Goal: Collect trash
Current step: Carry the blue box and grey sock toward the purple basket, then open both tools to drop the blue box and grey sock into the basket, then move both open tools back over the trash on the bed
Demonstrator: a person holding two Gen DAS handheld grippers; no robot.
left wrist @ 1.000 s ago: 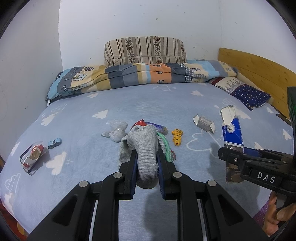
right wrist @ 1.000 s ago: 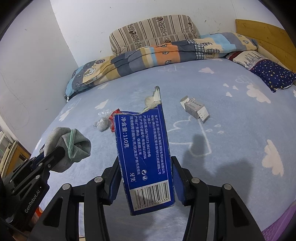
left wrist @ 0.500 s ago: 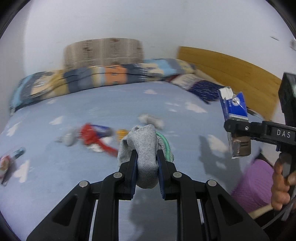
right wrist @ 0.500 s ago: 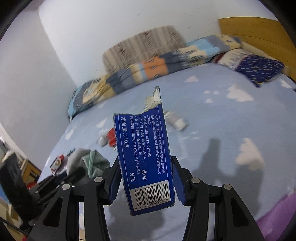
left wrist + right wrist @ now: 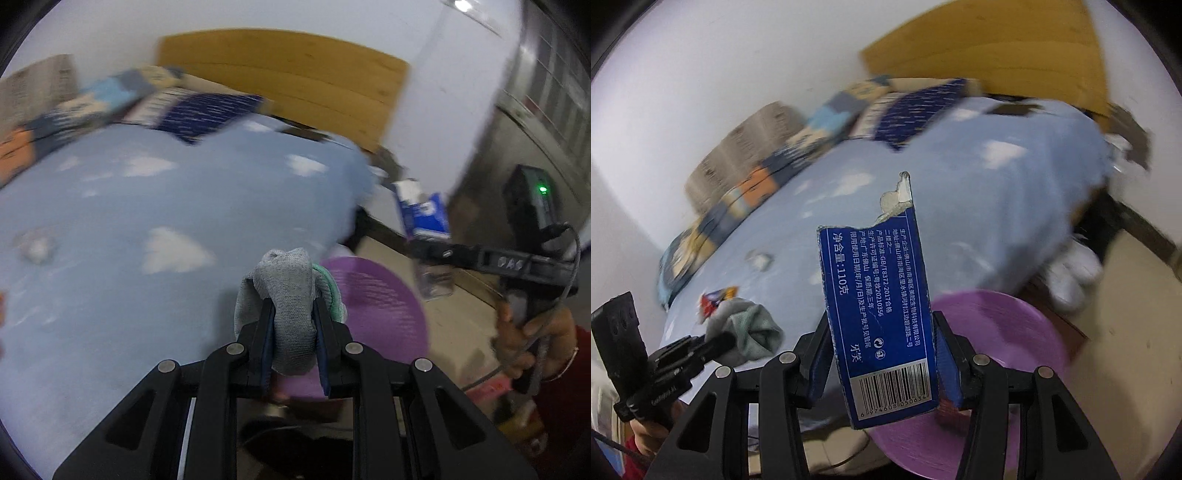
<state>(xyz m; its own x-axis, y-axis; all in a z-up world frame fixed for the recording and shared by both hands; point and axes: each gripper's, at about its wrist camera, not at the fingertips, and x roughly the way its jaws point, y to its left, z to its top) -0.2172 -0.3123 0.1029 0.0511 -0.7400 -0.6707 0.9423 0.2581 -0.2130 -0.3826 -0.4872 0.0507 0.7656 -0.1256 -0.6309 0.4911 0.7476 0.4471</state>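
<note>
The blue box (image 5: 882,317), torn at the top, is clamped between the jaws of the right gripper (image 5: 882,365), above the near rim of the purple basin (image 5: 1015,332). The left gripper (image 5: 293,343) squeezes a grey sock (image 5: 290,295) beside the bed (image 5: 129,206), with the basin just behind it.

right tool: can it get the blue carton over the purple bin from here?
Probably yes. The right tool is shut on the blue carton, and the purple bin sits just below and to its right with nothing between them. Blur hides the bin's rim.
</note>
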